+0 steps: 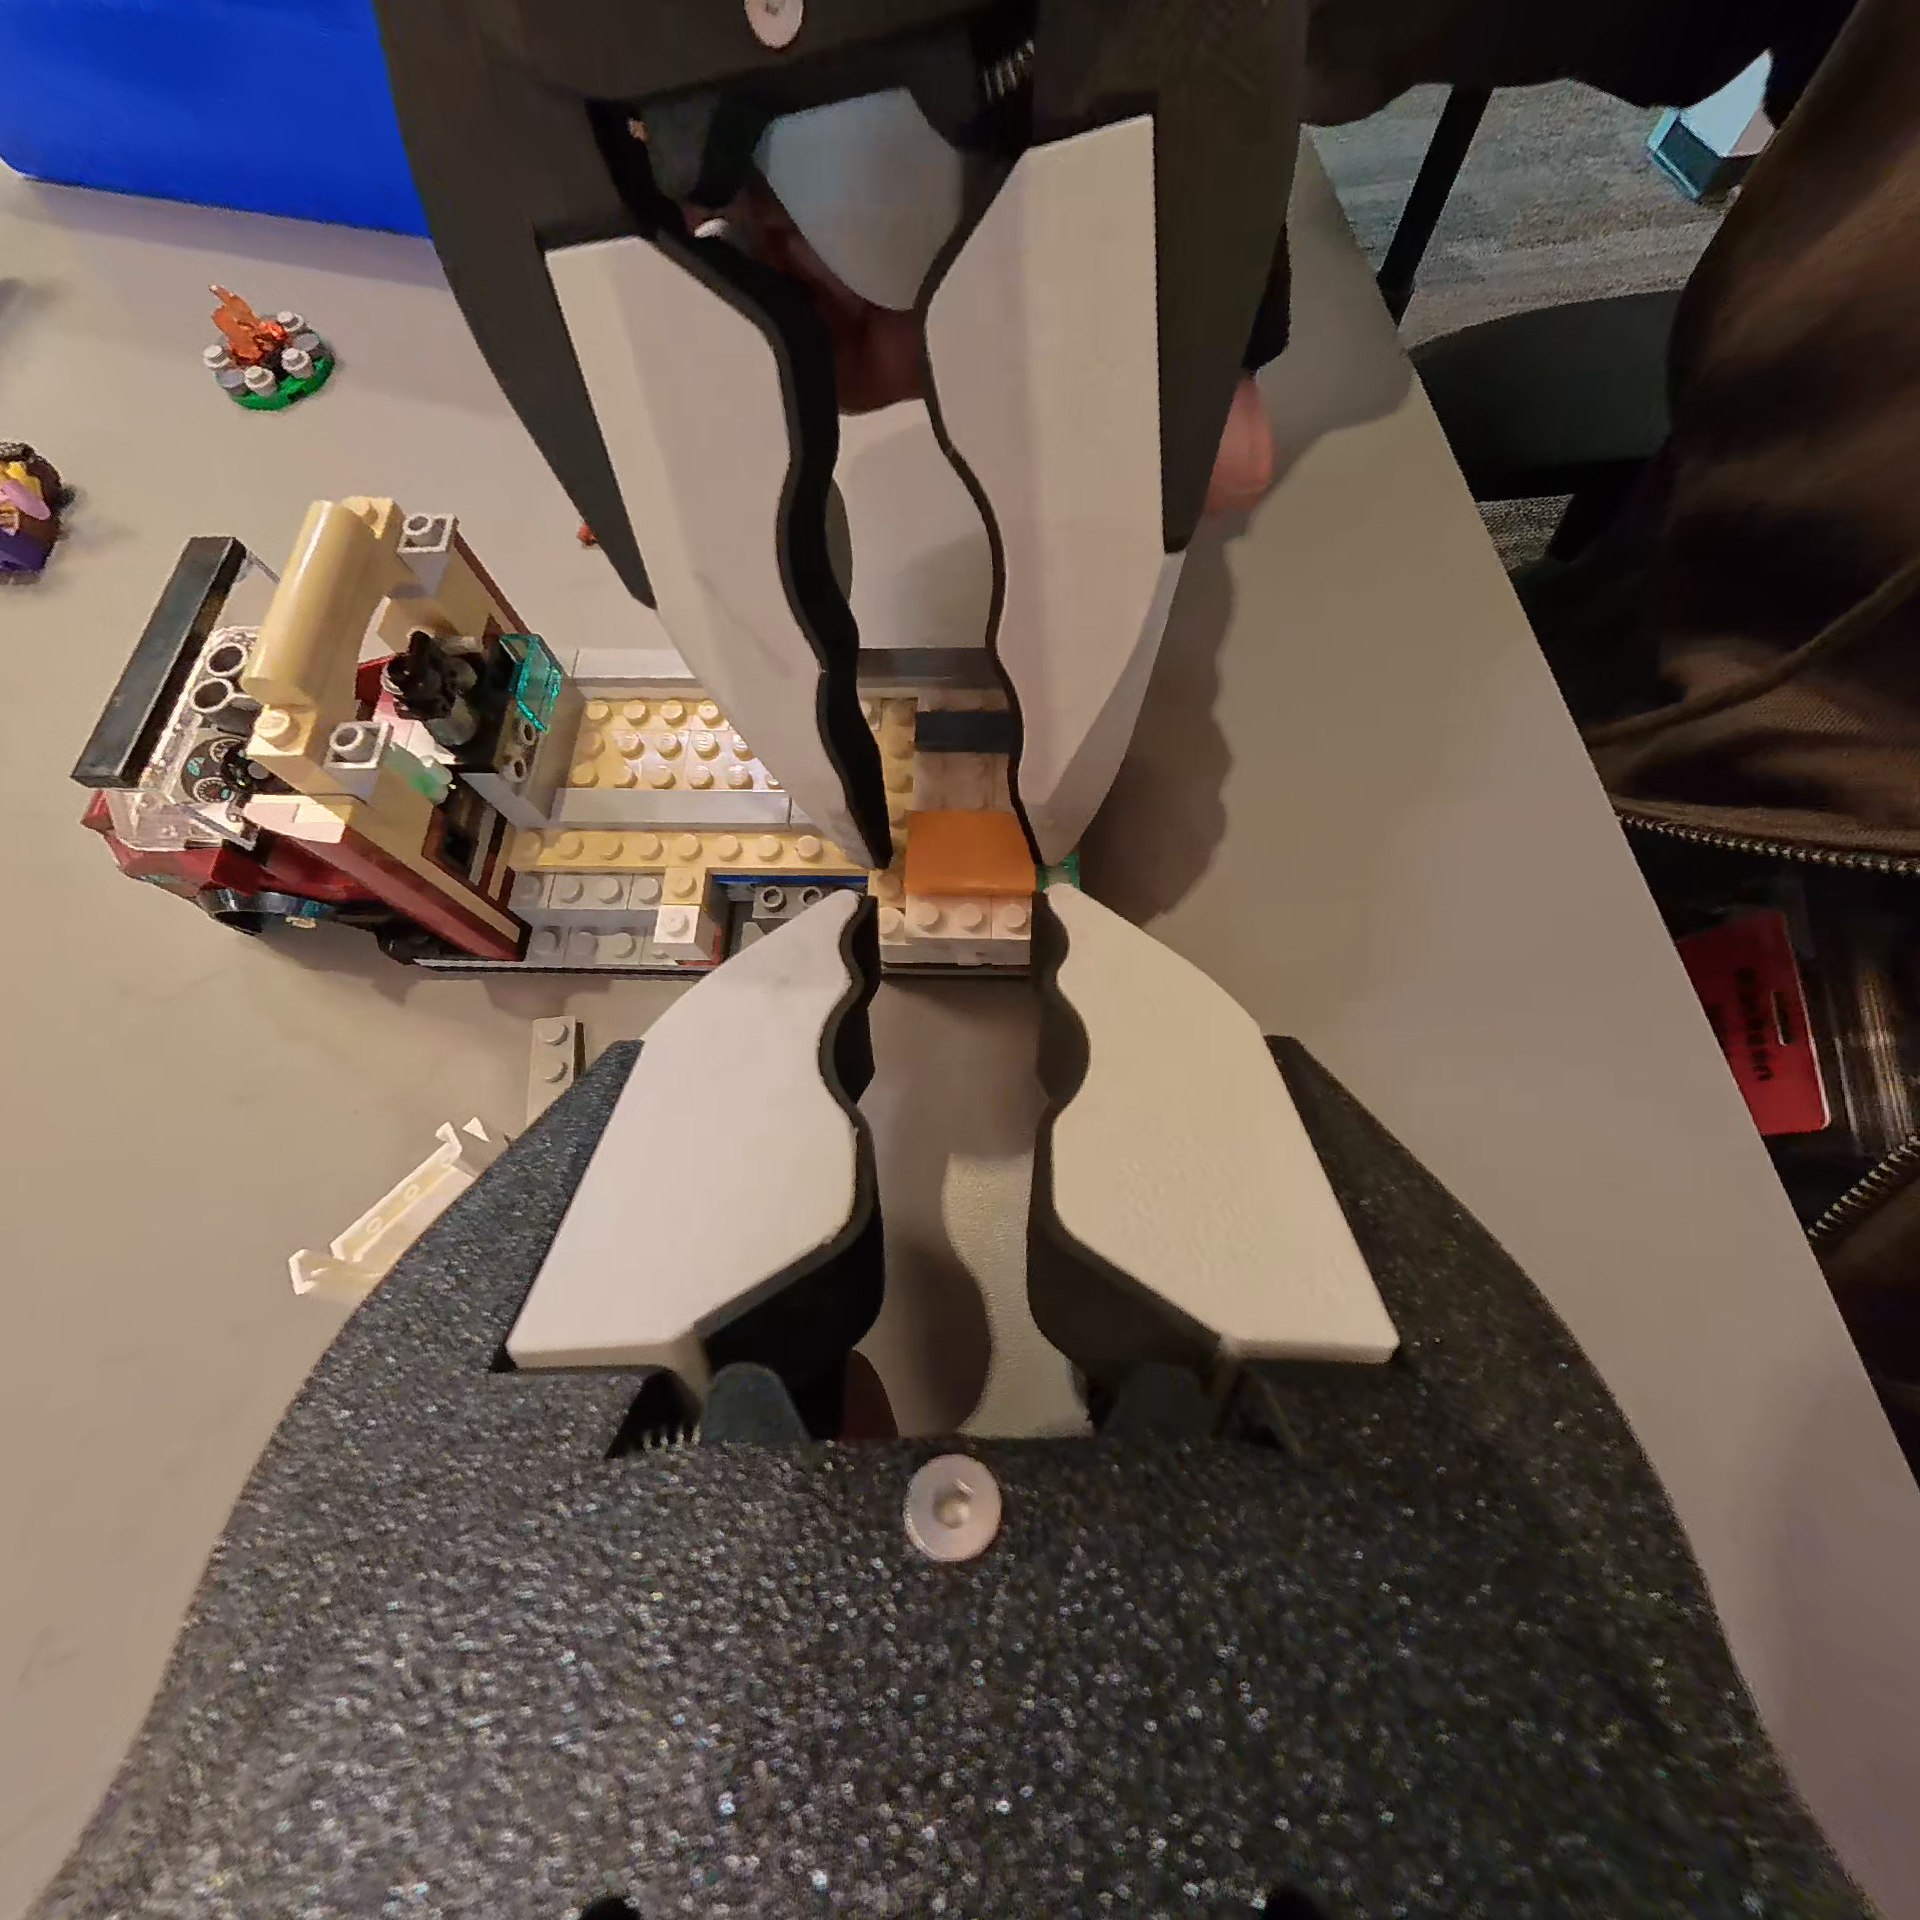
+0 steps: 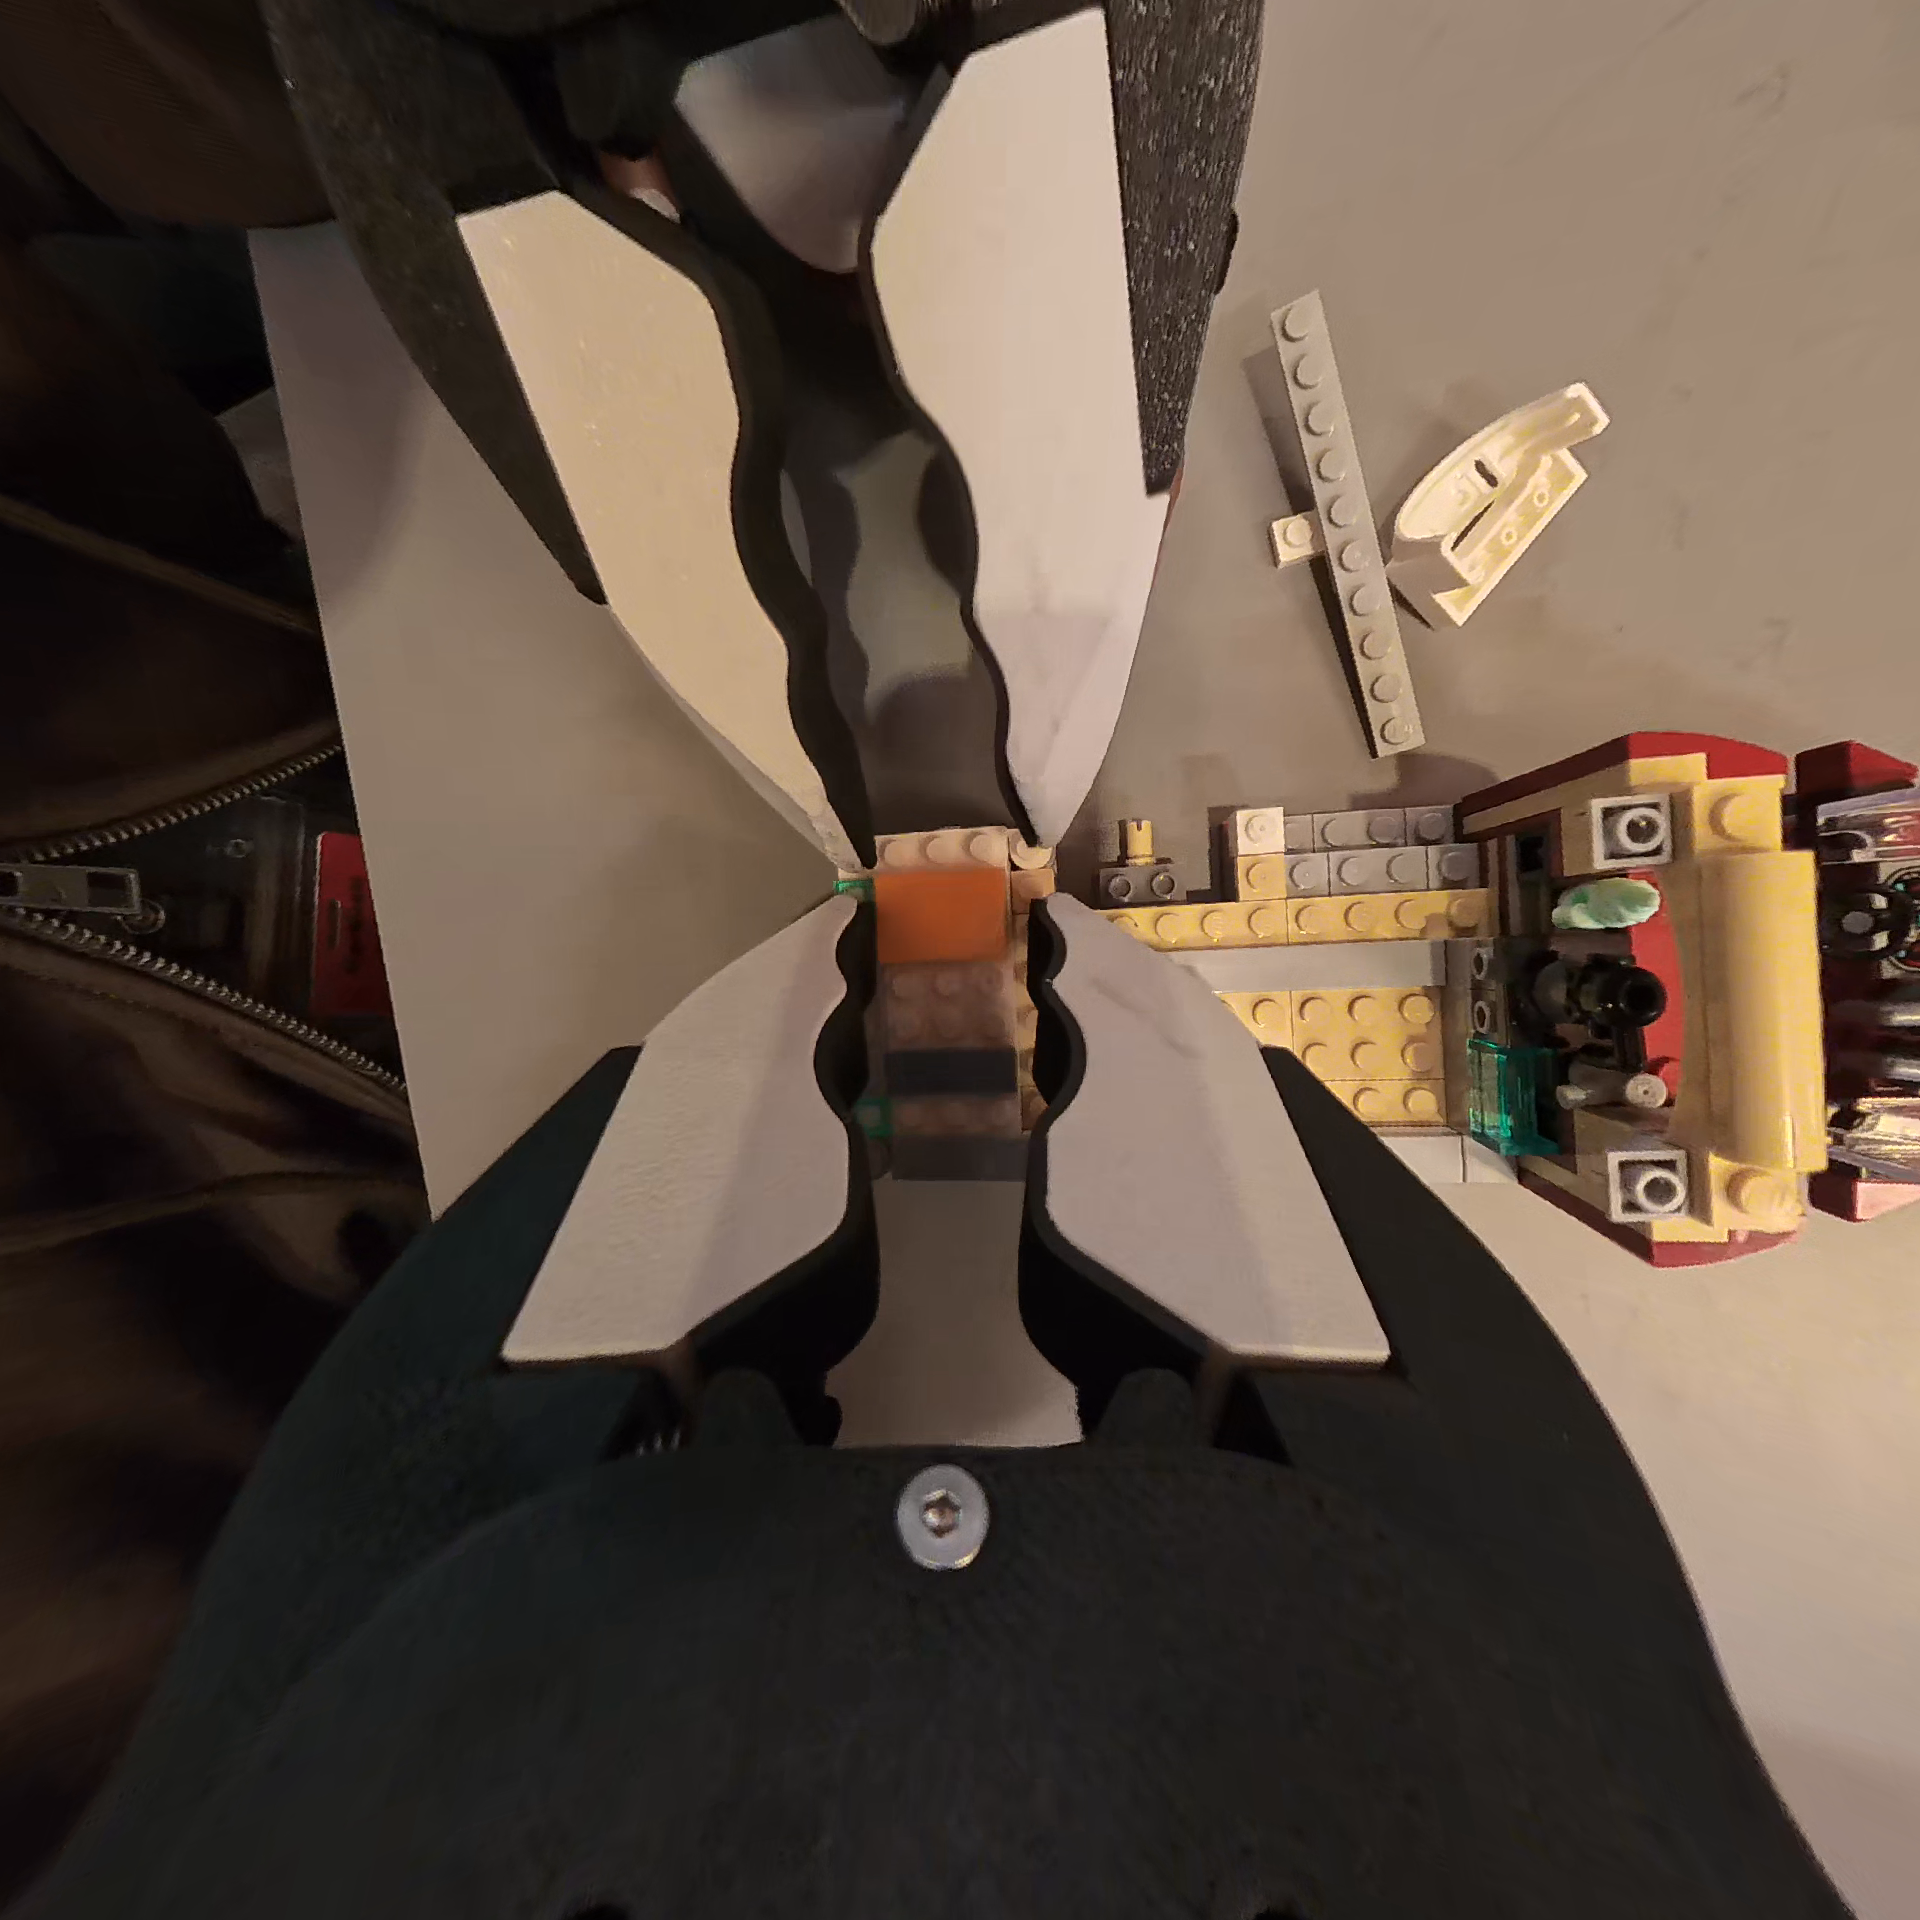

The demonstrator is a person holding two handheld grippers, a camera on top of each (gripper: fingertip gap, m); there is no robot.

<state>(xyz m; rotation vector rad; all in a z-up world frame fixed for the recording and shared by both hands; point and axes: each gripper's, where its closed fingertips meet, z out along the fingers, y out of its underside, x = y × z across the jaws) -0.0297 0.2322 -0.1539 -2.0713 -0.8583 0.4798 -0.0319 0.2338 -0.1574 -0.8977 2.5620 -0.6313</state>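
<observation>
While I watch both wrist feeds, the left gripper (image 1: 956, 920) and the right gripper (image 2: 943, 914) meet nose to nose over the tail end of a brick vehicle (image 1: 644, 748) that lies on the grey table (image 1: 208, 1091), close to its edge. Each claw is clenched across the same rear section (image 1: 956, 920) of the vehicle, a narrow stack of pale bricks topped by an orange tile (image 1: 966, 847) and a black tile (image 2: 951, 1072). The 2 pads of each gripper sit against its opposite sides, the left gripper at the end by the orange tile, the right along the length of the stack. The vehicle's dark red cab (image 2: 1662, 997) points away from both grippers. Well apart from the grasp lie a long grey plate (image 2: 1345, 520) and a white curved piece (image 2: 1486, 499), a clear part (image 1: 384, 1216) near the left gripper's body, and a small campfire build (image 1: 265, 348) farther off. Beside the table edge I see a dark zipped jacket (image 1: 1766, 520) and a red tag (image 1: 1756, 1039).
</observation>
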